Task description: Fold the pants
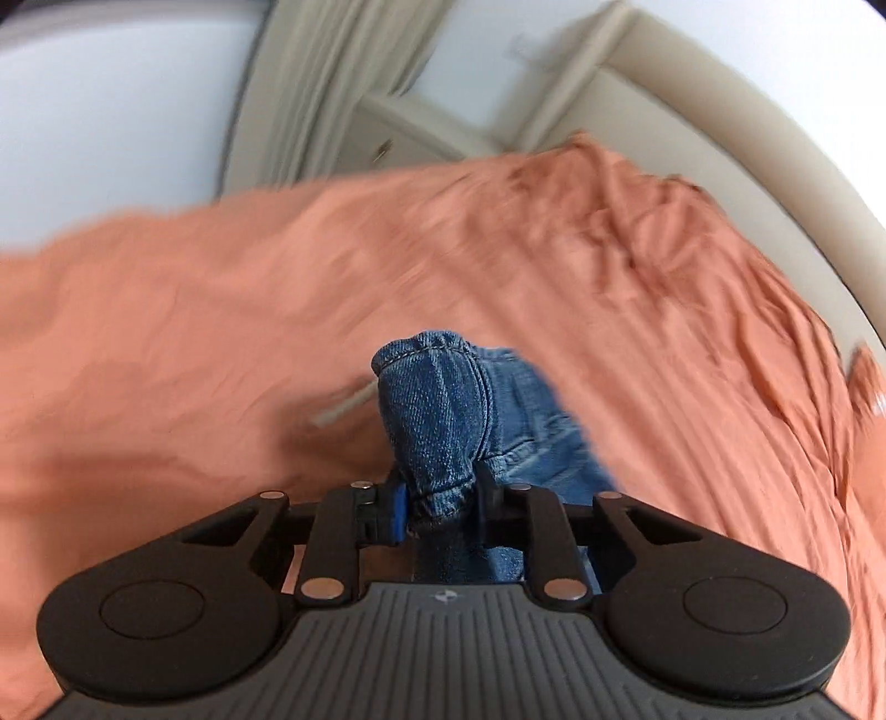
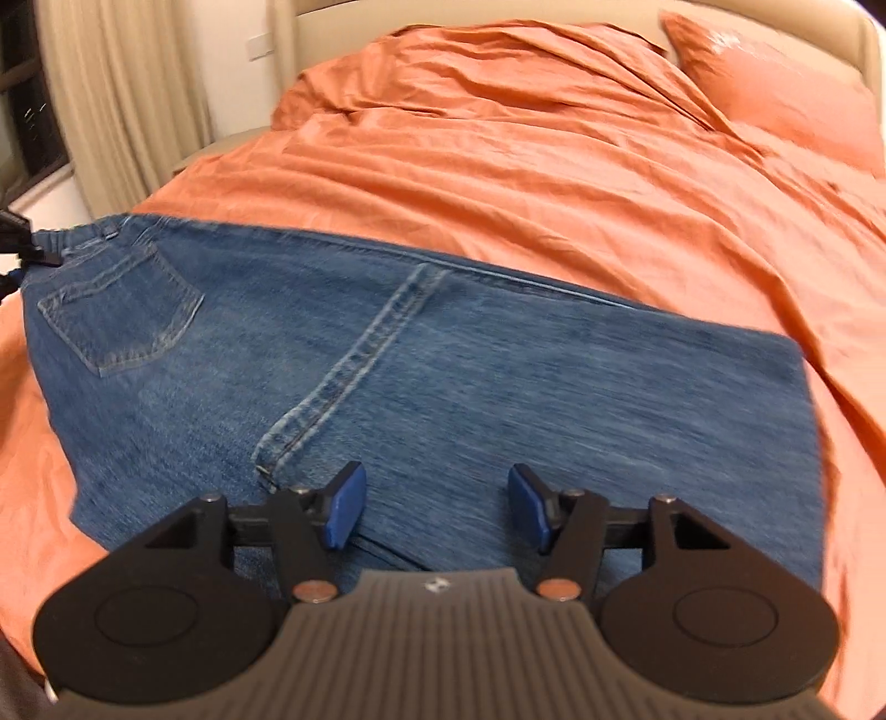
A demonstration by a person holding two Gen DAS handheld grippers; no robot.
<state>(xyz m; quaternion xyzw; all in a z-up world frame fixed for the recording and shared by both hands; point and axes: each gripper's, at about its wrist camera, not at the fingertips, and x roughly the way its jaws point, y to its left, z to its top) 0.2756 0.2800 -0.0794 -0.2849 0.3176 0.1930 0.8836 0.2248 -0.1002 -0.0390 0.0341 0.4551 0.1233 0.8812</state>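
Note:
Blue denim pants [image 2: 387,360] lie folded lengthwise on the orange bed sheet [image 2: 526,166], back pocket at the left and waistband at the far left. My right gripper [image 2: 437,509] is open and empty, hovering just above the near edge of the pants. My left gripper [image 1: 437,498] is shut on a bunched fold of the pants [image 1: 437,410], which stands up between its fingers. It also shows at the left edge of the right wrist view [image 2: 16,243], at the waistband.
An orange pillow [image 2: 775,83] lies at the back right by the beige headboard [image 2: 864,33]. Beige curtains [image 2: 122,94] hang at the left beside a dark window. The sheet is wrinkled toward the far side.

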